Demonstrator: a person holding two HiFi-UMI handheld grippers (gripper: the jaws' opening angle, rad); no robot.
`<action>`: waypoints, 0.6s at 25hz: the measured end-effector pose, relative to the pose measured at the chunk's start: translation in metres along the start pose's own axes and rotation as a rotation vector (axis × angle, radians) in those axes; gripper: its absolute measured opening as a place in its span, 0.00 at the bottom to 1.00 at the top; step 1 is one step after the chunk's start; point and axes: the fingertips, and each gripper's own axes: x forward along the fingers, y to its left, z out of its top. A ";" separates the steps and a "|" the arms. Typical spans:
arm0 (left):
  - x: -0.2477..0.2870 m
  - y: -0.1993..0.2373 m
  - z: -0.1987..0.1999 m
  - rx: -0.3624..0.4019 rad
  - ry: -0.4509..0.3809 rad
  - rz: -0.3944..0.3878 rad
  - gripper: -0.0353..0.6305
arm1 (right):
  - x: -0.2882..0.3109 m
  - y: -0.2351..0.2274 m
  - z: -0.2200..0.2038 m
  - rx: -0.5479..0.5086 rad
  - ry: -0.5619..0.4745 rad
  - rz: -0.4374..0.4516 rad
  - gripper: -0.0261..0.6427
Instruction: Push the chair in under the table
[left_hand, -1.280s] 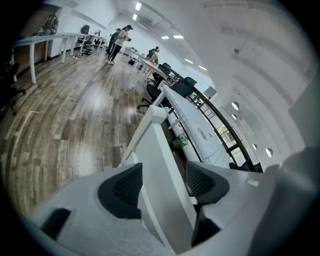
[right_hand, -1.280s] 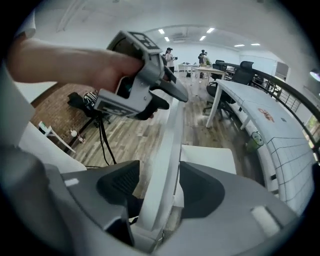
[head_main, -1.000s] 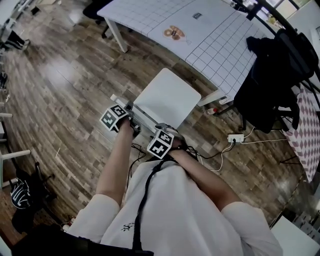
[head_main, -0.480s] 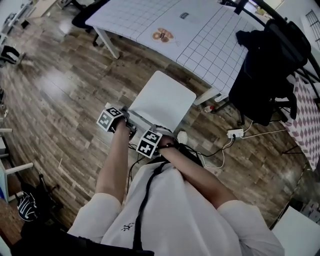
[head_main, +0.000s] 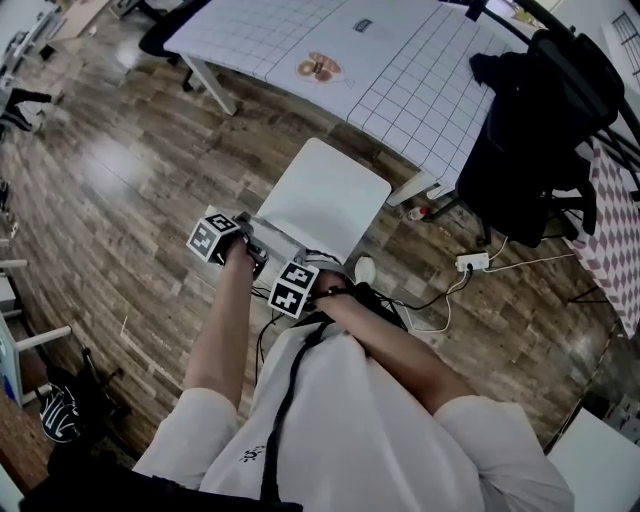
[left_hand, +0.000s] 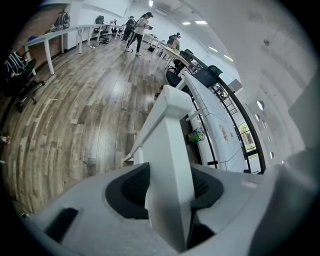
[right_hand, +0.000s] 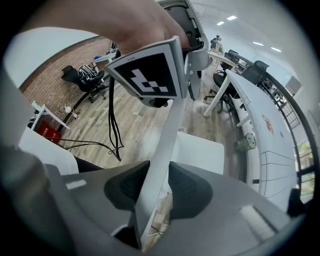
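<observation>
Left gripper (head_main: 252, 241) and right gripper (head_main: 321, 267) clamp the chair (head_main: 325, 195) by its back.
Each gripper's jaws are closing with the white back's top edge between them, pads pressing on it, the left gripper near one end and the right gripper near the other. The seat lies just beyond both grippers, toward the table (head_main: 400, 60), its far corner near the table's edge.

The brown wood-plank floor (head_main: 130, 200) carries the long white table with a grid-lined top (head_main: 420, 90). Just in front of that table stands the white square-seated chair (head_main: 325, 195). Near the table's closest leg lie a small red-and-white object (head_main: 420, 214) (too small to identify) and a white power strip (head_main: 472, 262). On the table rest an orange-brown round print (head_main: 318, 68) and a small dark card (head_main: 362, 26).
</observation>
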 end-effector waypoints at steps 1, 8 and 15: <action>0.001 -0.003 0.001 -0.004 -0.005 -0.004 0.32 | -0.001 -0.002 0.000 0.002 0.000 -0.003 0.22; 0.008 -0.025 0.011 -0.037 -0.039 -0.017 0.33 | -0.007 -0.024 0.004 -0.016 0.000 -0.017 0.23; 0.023 -0.043 0.007 -0.021 -0.016 -0.025 0.33 | -0.006 -0.046 -0.006 -0.008 0.006 -0.028 0.22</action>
